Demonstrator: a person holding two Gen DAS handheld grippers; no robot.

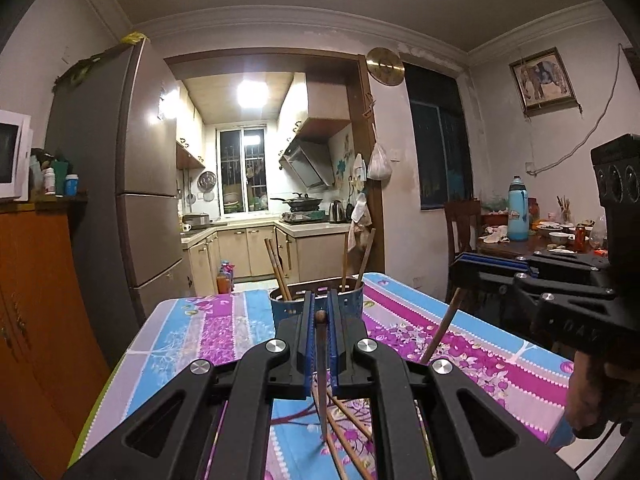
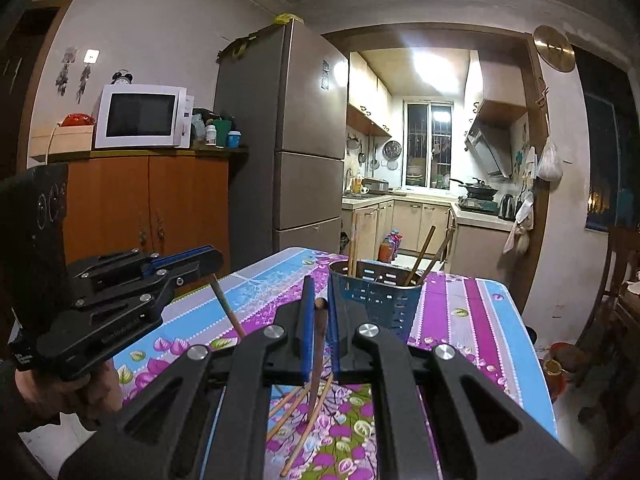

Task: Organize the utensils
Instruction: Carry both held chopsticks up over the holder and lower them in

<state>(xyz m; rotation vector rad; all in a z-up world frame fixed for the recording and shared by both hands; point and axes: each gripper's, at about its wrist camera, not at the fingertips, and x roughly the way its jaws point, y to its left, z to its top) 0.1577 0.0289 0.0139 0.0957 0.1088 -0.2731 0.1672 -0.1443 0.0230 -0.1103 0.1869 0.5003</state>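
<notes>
Left wrist view showed the left gripper clamped on a chopstick hanging steeply downward; the blue holder stood just ahead on the table; the right gripper likewise pinched a second chopstick, equally near.

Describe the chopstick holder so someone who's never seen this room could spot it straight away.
Find the table with the purple and blue flowered cloth, in front of the kitchen doorway. Near its far end stands the holder: an upright blue perforated metal cup with chopsticks leaning out of it. It is the only container there; the loose chopsticks lie flat.
</notes>
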